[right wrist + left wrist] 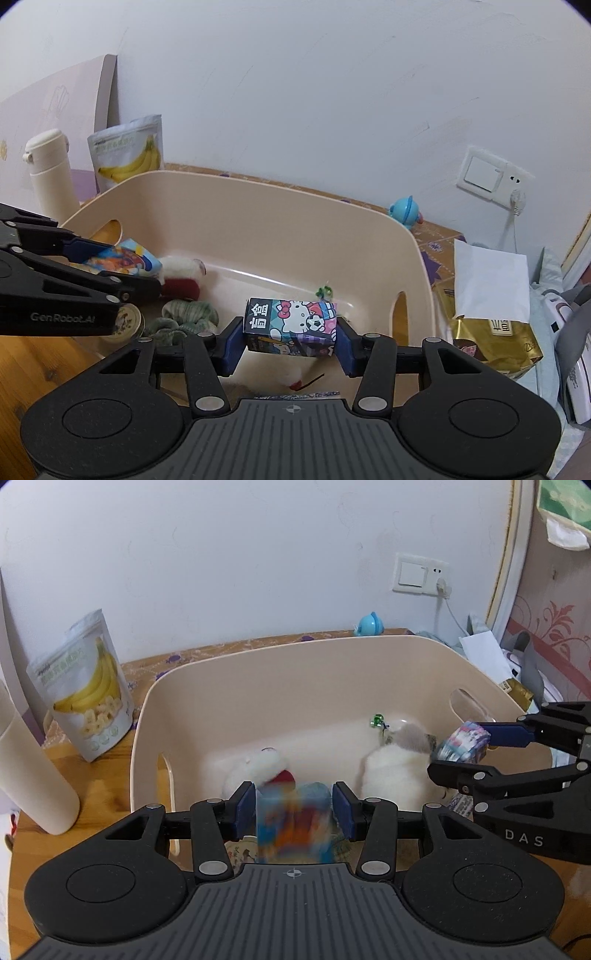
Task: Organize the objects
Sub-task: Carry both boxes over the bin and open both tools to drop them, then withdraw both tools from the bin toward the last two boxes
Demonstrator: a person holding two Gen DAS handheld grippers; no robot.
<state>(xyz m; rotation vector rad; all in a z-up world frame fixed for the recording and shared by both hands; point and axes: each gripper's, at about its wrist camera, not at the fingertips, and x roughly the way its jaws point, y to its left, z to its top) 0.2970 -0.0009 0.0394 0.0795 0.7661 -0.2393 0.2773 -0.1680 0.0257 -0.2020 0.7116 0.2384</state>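
A beige plastic bin (258,686) stands on the wooden table; it also shows in the right wrist view (295,229). My left gripper (293,808) is shut on a blurred blue and orange packet (293,823), held over the bin's near edge; the packet also shows in the right wrist view (125,260). My right gripper (291,341) is shut on a Hello Kitty box (291,326), held over the bin; the box appears in the left wrist view (463,744). White plush toys (391,771) lie inside the bin.
A banana chips bag (86,686) and a cream bottle (33,768) stand left of the bin. A small tin (125,325) and green scrunchie (184,317) lie near it. A blue toy (369,624), gold packet (495,339) and white paper (487,280) sit to the right.
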